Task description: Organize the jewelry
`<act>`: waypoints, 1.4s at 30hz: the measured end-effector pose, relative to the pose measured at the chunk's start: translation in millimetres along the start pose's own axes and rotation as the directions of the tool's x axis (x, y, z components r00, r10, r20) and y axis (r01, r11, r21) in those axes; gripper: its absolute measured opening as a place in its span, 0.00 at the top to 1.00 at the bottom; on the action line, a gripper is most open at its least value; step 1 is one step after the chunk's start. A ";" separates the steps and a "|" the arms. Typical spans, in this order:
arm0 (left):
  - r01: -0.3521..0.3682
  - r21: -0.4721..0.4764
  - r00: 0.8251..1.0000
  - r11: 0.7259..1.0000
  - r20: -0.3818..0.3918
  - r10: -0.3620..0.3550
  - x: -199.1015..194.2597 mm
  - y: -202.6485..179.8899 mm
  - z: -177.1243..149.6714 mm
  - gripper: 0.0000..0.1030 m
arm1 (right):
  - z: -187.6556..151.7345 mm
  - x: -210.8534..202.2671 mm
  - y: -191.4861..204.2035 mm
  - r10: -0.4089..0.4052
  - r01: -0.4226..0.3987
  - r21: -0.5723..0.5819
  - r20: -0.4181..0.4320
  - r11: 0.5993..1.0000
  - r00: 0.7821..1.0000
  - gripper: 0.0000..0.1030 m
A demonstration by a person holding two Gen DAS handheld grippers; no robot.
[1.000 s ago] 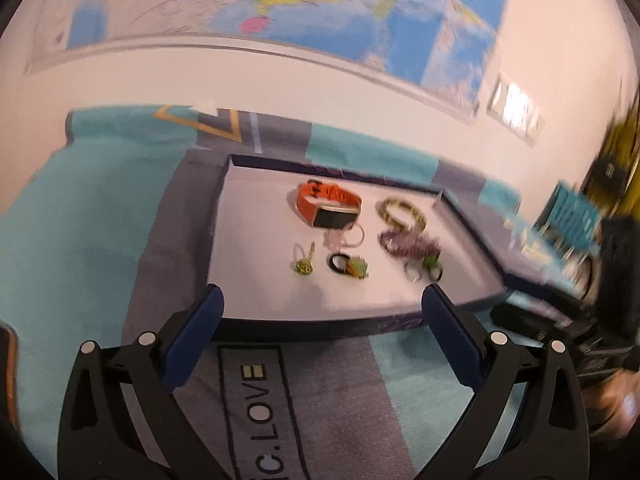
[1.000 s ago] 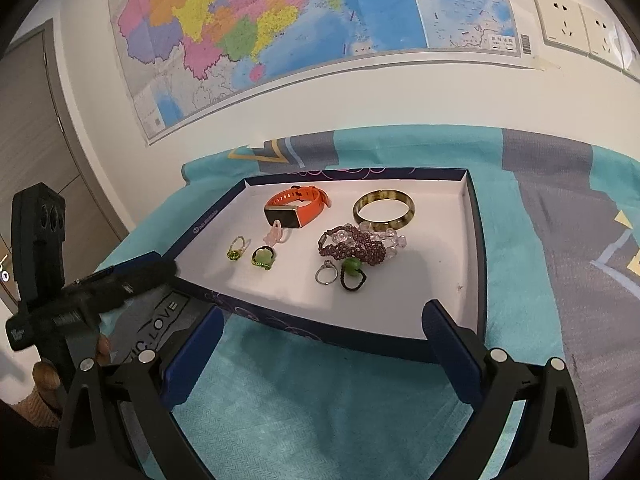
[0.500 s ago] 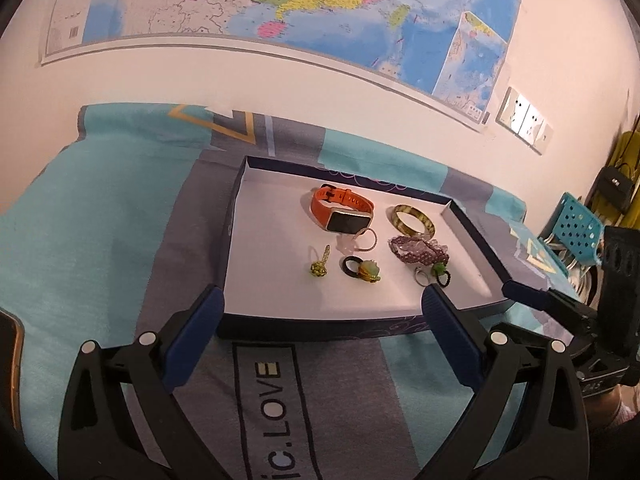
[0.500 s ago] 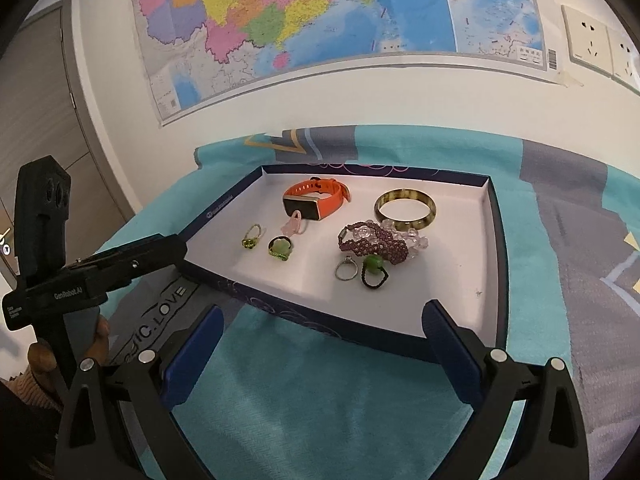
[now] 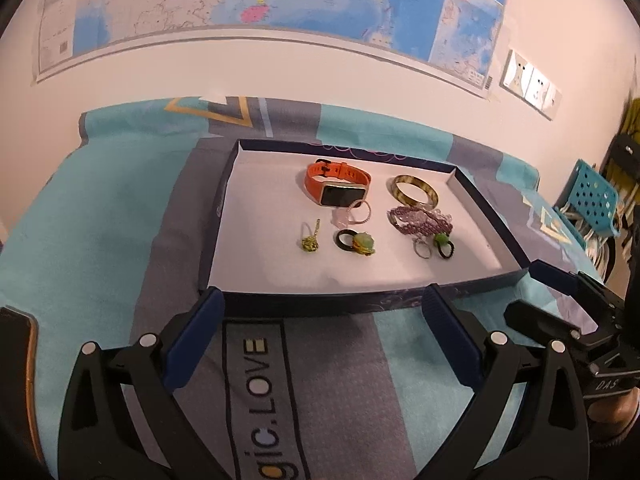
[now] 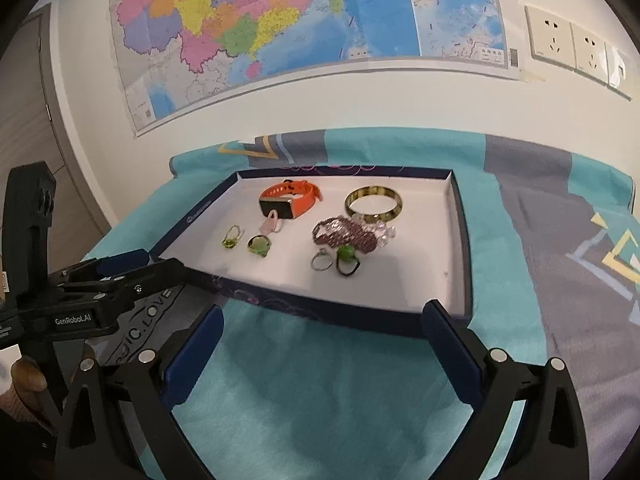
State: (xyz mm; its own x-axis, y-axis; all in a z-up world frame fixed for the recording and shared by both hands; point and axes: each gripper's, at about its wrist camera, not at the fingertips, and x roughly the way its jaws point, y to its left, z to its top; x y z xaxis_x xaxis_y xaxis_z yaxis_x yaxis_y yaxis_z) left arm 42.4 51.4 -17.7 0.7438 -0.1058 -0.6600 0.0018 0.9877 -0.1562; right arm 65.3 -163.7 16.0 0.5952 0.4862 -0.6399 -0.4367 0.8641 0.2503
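A shallow navy-rimmed tray (image 5: 224, 184) (image 6: 460, 216) with a white floor lies on the bed. In it are an orange smartwatch (image 5: 336, 184) (image 6: 290, 200), a green-brown bangle (image 5: 414, 192) (image 6: 374, 202), a purple bead bracelet (image 5: 420, 220) (image 6: 346, 236), a pink ring (image 5: 354, 214), a yellow-green charm (image 5: 310, 240) (image 6: 232, 238), a green-stone ring (image 5: 358, 242) (image 6: 259, 245), a silver ring (image 6: 321, 261) and a black ring with a green bead (image 5: 443, 243) (image 6: 347, 259). My left gripper (image 5: 320, 332) and right gripper (image 6: 322, 344) both hover open before the tray's near edge, holding nothing.
A teal and grey bedspread (image 5: 100, 220) covers the surface, printed "LOVE" near the left gripper. A map (image 6: 280, 20) and wall sockets (image 6: 576, 48) are behind. A blue perforated basket (image 5: 592, 204) stands at the right. A hand (image 6: 24, 376) grips the left tool.
Both grippers have come closer to the tray, which looms larger in both views. The left view has steadied from blur. Jewelry has not moved.
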 end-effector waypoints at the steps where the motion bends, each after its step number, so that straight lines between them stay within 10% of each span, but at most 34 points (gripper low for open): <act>1: -0.002 0.004 1.000 1.000 0.004 0.002 -2.9 -0.9 0.5 0.06 | -1.0 -1.3 1.8 0.002 -0.002 0.004 0.002 1.000 1.000 0.07; 42: -0.136 0.035 0.990 0.990 -0.032 0.137 -17.7 -17.3 -5.9 0.05 | -10.9 -8.7 9.2 -0.017 0.017 0.009 -0.020 1.000 1.000 0.07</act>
State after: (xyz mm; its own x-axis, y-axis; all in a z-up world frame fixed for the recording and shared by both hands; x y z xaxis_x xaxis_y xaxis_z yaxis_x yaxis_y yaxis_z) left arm 25.3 35.5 -7.6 0.7155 0.0267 -0.6981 -0.0754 0.9964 -0.0392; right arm 48.8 -161.4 16.0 0.5890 0.4684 -0.6586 -0.4202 0.8736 0.2455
